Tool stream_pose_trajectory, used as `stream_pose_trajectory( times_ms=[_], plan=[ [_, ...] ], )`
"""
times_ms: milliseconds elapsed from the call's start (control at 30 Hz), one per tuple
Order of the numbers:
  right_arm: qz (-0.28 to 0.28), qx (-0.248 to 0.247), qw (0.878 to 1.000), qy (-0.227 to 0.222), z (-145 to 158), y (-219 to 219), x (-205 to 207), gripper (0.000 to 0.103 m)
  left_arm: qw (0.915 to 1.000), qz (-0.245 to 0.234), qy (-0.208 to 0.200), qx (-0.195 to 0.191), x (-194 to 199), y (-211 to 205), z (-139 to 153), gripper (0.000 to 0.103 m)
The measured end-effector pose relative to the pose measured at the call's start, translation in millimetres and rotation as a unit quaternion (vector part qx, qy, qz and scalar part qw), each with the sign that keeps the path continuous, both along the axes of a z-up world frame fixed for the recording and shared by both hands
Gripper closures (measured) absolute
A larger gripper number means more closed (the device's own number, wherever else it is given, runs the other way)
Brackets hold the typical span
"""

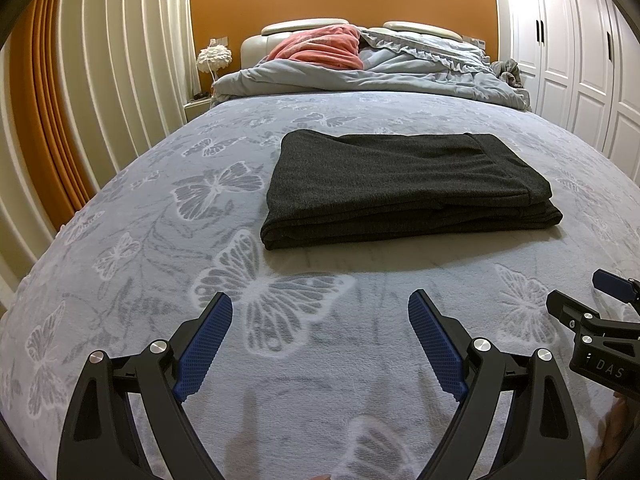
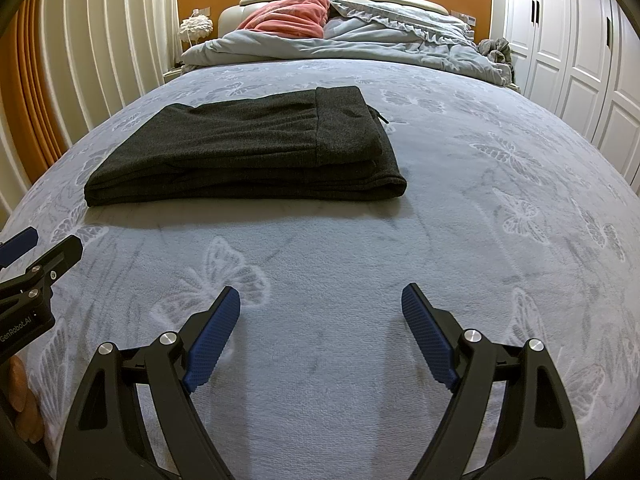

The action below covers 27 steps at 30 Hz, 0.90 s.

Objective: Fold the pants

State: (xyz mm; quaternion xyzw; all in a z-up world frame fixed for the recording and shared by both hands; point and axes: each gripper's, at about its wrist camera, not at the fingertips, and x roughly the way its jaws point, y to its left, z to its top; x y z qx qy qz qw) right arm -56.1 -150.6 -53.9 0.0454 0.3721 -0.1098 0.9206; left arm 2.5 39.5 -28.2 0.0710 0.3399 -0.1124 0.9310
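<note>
Dark grey pants [image 1: 404, 188] lie folded into a flat rectangular stack on the bed; they also show in the right wrist view [image 2: 248, 152], left of centre. My left gripper [image 1: 320, 304] is open and empty, held above the bedspread well short of the pants. My right gripper [image 2: 320, 296] is open and empty, also short of the pants and to their right. The right gripper shows at the right edge of the left wrist view [image 1: 600, 312]; the left gripper shows at the left edge of the right wrist view [image 2: 32, 264].
The bed carries a light blue butterfly bedspread [image 1: 160, 280]. A crumpled blue duvet [image 1: 400, 76] and a pink pillow [image 1: 320, 48] lie at the headboard. Curtains [image 1: 100, 80] hang on the left, white wardrobes [image 1: 568, 60] stand on the right, and a white lamp [image 1: 214, 58] sits by the bed.
</note>
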Motion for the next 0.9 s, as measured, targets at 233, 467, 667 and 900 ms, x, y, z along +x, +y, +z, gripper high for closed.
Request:
stream_pose_trajectory(
  times_ms=[233, 467, 667, 900],
  plan=[
    [0.0, 0.0, 1.0, 0.0, 0.0, 0.0, 0.0, 0.022, 1.0, 0.0, 0.0, 0.0, -0.1, -0.1, -0.2, 0.016],
    [0.0, 0.0, 1.0, 0.0, 0.0, 0.1, 0.1, 0.022, 1.0, 0.0, -0.001, 0.0, -0.1, -0.3, 0.0, 0.016],
    [0.0, 0.0, 1.0, 0.0, 0.0, 0.3, 0.1, 0.022, 1.0, -0.001, 0.0, 0.0, -0.4, -0.7, -0.4, 0.016],
    [0.0, 0.0, 1.0, 0.0, 0.1, 0.3, 0.0, 0.022, 1.0, -0.002, -0.002, -0.001, 1.4, -0.5, 1.8, 0.016]
  ],
)
